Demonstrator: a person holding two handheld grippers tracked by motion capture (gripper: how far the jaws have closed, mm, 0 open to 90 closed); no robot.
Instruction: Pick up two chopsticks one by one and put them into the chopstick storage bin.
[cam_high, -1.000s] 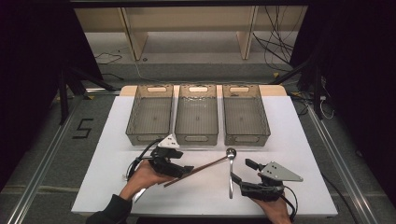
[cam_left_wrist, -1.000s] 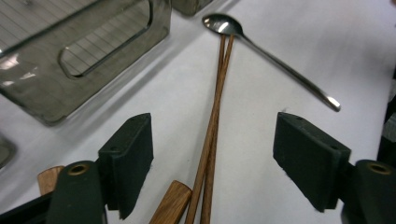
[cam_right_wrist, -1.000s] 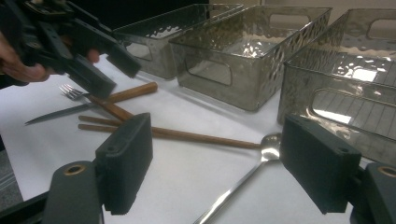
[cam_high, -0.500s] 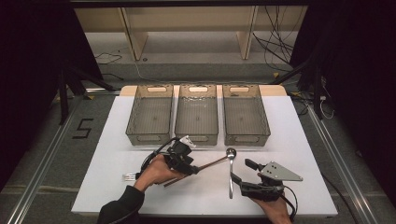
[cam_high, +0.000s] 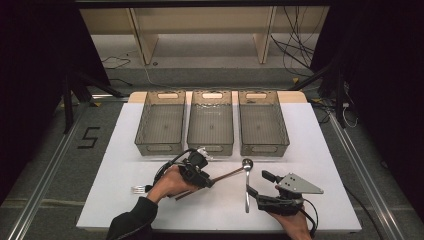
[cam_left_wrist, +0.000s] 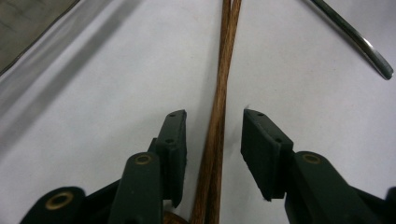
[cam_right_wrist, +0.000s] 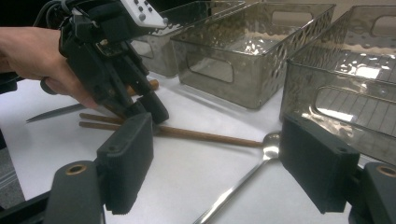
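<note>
Since a second ago, left gripper (cam_high: 204, 176) shifted rightward and down over the chopsticks (cam_left_wrist: 215, 126), jaws just closing yet still short of contact, pair lying between them on the white table (cam_high: 325, 150), in front of the middle bin (cam_high: 210, 120). Likely a grasp about to complete, for sorting. Right gripper (cam_high: 256, 186) unmoved, jaws agape, holding nothing, beside the spoon (cam_high: 246, 185). Chopsticks: slim, brown, grained wood. Spoon: polished steel. Bins: smoky, translucent, dimpled plastic.
</note>
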